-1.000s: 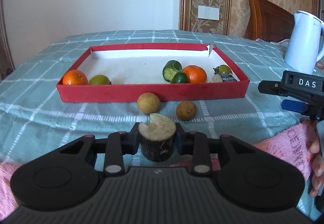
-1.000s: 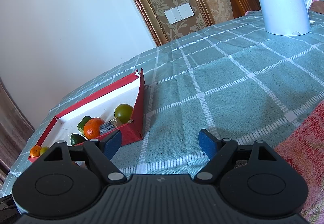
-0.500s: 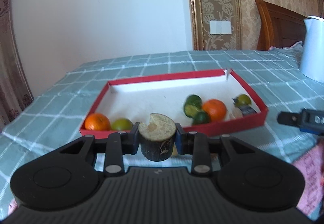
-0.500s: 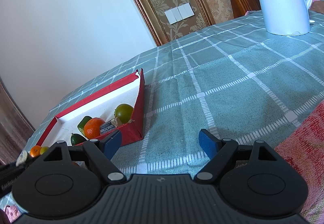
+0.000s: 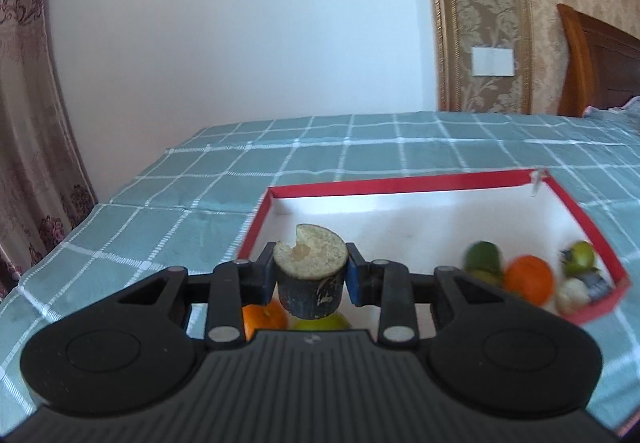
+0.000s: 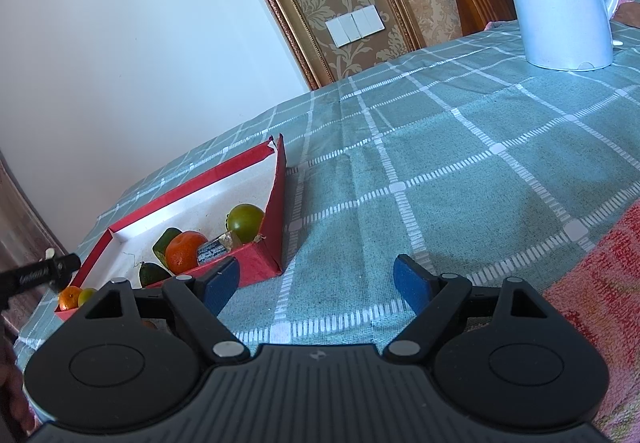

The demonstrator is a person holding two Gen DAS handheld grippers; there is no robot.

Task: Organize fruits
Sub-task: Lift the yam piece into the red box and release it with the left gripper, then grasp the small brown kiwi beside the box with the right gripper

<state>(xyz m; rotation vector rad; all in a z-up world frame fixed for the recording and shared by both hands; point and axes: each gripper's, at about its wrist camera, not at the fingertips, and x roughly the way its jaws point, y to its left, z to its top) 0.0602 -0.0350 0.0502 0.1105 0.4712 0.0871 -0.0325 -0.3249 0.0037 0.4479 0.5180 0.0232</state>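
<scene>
We find the left gripper (image 5: 310,279) with jaws clamped on a dark, cut-topped fruit piece (image 5: 310,275), apparently sugarcane, held above the red tray (image 5: 400,185) for depositing among the fruit there. The right gripper (image 6: 316,283) idles, jaws wide and empty, over the desk (image 6: 460,163).

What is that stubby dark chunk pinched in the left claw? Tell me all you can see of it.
The chunk is a short round stub, like a cut piece of cane or stalk. Its side is dark, nearly black, with pale scratches. Its flat cut top is pale yellow-green and fibrous, with a notch missing at the left edge. It stands upright, squeezed on both sides by the left gripper, held in the air above the near left end of the red tray. Nothing else touches it.
</scene>
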